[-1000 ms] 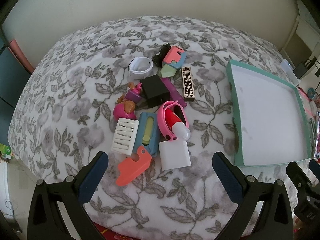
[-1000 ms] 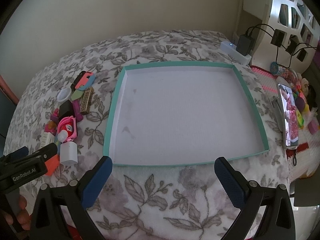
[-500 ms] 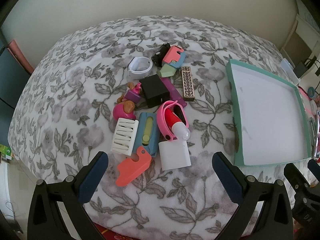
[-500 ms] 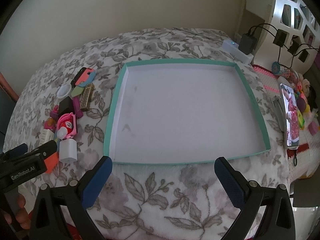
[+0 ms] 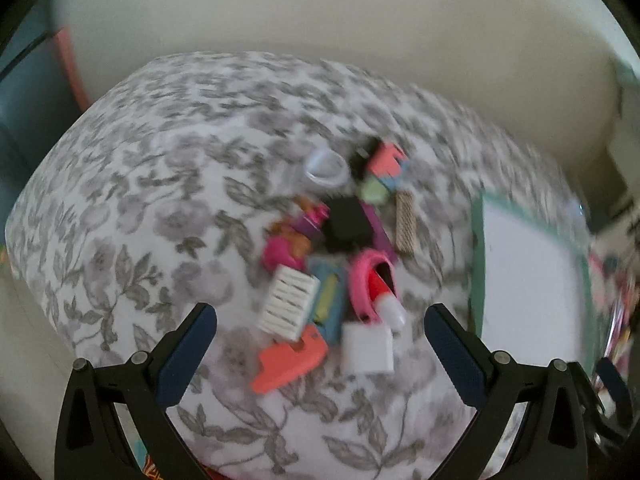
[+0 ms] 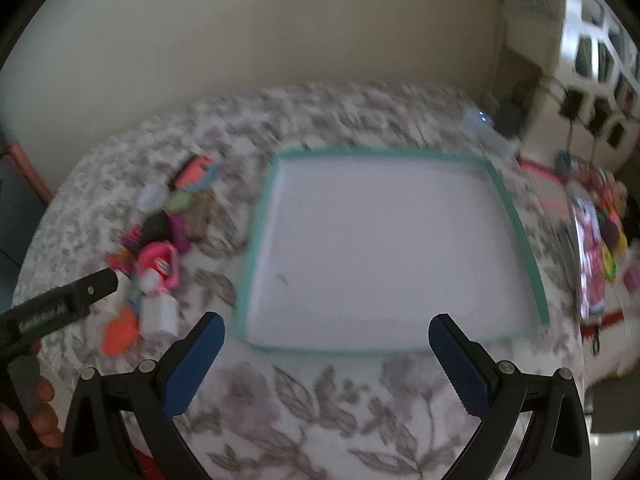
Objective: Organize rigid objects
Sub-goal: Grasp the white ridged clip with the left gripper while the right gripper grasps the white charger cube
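Careful: both your left gripper (image 5: 320, 332) and right gripper (image 6: 326, 340) gape wide, holding nothing. That pile (image 5: 340, 256) sits left of the tray (image 6: 256, 264), pieces overlapping; grabbing the coral piece (image 5: 288, 364) may drag its neighbours.

Lying on matt floral cloth (image 5: 132, 216): small toys (image 5: 332, 264) looking like smooth plastic; showing a matt white floor inside the teal-rimmed tray (image 6: 520, 236)

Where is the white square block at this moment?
In the left wrist view, the white square block lies on the floral cloth at the pile's near edge, right of the flat orange piece, below the pink ring.
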`<act>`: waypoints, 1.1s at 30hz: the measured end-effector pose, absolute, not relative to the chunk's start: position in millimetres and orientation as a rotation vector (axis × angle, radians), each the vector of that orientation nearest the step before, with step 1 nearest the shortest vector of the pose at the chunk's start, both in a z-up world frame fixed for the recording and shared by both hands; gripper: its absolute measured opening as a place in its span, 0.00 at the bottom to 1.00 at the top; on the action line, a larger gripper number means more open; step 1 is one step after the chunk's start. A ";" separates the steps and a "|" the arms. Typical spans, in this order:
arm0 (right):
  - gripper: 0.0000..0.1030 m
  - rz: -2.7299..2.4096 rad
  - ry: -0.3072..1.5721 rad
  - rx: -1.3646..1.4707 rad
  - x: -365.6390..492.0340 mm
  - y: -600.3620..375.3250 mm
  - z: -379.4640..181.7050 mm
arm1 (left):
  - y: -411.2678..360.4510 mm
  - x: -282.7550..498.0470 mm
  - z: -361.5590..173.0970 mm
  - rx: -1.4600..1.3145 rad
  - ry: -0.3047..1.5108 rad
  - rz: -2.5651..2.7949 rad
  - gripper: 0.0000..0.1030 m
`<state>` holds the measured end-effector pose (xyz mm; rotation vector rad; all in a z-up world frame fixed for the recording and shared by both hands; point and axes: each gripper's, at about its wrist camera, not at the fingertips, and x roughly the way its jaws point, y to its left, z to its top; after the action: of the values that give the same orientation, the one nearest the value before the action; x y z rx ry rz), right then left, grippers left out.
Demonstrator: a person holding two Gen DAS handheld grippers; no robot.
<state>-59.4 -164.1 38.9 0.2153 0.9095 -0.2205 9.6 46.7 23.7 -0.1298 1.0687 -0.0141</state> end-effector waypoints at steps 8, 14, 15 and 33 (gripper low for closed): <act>1.00 -0.048 0.913 0.202 -23.0 -124.5 36.1 | 91.0 23.0 16.4 -0.239 1.056 0.059 1.00; 1.00 0.058 1.002 0.138 3.4 -86.2 16.0 | 101.2 32.9 -0.7 -0.186 1.132 0.135 1.00; 1.00 0.066 1.015 0.136 5.0 -81.8 13.1 | 101.8 34.8 -4.2 -0.175 1.142 0.139 1.00; 0.86 0.122 1.214 0.112 37.8 -46.4 -54.1 | 81.7 48.5 -31.1 -0.090 1.229 0.054 0.90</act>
<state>37.8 -46.4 -54.1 0.1115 1.2143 0.1216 48.5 81.7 -31.1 -0.0902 1.2291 0.0541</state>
